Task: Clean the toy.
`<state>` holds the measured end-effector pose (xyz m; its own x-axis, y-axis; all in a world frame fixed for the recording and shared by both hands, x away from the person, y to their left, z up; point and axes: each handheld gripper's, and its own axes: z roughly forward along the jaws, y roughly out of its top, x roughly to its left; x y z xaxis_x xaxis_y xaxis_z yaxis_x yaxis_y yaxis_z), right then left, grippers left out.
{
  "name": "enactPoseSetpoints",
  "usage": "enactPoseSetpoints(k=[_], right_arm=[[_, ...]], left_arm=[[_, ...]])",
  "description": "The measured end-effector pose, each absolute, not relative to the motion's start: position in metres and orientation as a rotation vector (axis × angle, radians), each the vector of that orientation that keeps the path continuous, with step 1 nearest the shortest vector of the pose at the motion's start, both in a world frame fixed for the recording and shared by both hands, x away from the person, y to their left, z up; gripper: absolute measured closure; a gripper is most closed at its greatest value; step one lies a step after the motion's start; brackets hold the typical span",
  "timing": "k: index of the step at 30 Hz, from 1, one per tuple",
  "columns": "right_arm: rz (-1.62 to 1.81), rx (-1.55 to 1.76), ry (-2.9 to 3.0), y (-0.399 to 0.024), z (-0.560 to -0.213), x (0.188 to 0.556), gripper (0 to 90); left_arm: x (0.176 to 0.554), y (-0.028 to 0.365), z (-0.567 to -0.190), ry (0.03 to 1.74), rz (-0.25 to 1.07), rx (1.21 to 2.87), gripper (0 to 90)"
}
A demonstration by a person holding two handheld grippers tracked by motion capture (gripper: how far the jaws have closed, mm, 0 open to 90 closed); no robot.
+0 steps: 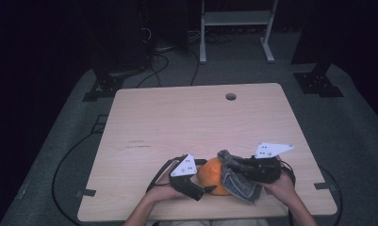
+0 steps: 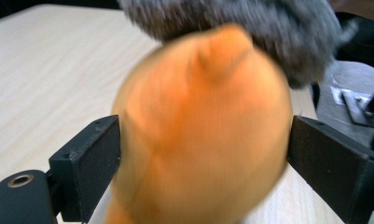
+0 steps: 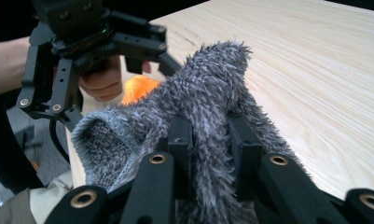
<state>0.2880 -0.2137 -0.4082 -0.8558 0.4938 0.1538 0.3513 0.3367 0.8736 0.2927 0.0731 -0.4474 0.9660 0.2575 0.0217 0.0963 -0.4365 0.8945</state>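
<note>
Two grippers work a fuzzy grey sock against an orange sock ball at the near edge of the table.

The orange sock ball point(image 1: 214, 175) rests on the wooden table point(image 1: 196, 117), far nearer the person's edge than the round cable hole point(image 1: 230, 96). The left gripper point(image 1: 196, 181) clenches the ball between both jaws, seemingly to steady it. The right gripper point(image 3: 208, 140), just right of the ball, pinches a fold of the grey sock point(image 3: 198, 107), draping it over the ball's top, probably to pull the two apart or together.
</note>
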Motion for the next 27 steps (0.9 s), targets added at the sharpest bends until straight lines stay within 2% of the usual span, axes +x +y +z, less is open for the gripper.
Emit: enactPoseSetpoints(k=[4,7,9,16,20,24,27], right_arm=[[1.584,0.830,2.435,-0.222,-0.414,0.290,72.9],[1.601,0.854,2.425,-0.223,-0.417,0.294,72.7],[1.616,0.886,2.422,-0.228,-0.420,0.297,71.5],[1.511,1.021,2.416,-0.248,-0.427,0.300,73.4],[1.596,0.899,2.355,-0.239,-0.400,0.287,74.0],[1.611,0.778,2.379,-0.219,-0.389,0.276,73.9],[1.479,0.737,2.421,-0.204,-0.399,0.275,72.3]], left_arm=[[0.293,0.069,-0.451,0.262,0.192,2.029,11.2],[0.293,0.071,-0.452,0.267,0.234,2.017,21.0],[0.293,0.071,-0.452,0.279,0.244,2.024,23.9],[0.294,0.074,-0.453,0.297,0.229,2.024,23.3],[0.295,0.072,-0.451,0.314,0.220,2.025,25.2],[0.295,0.071,-0.450,0.329,0.216,2.015,25.4],[0.295,0.070,-0.450,0.305,0.211,2.013,16.9]])
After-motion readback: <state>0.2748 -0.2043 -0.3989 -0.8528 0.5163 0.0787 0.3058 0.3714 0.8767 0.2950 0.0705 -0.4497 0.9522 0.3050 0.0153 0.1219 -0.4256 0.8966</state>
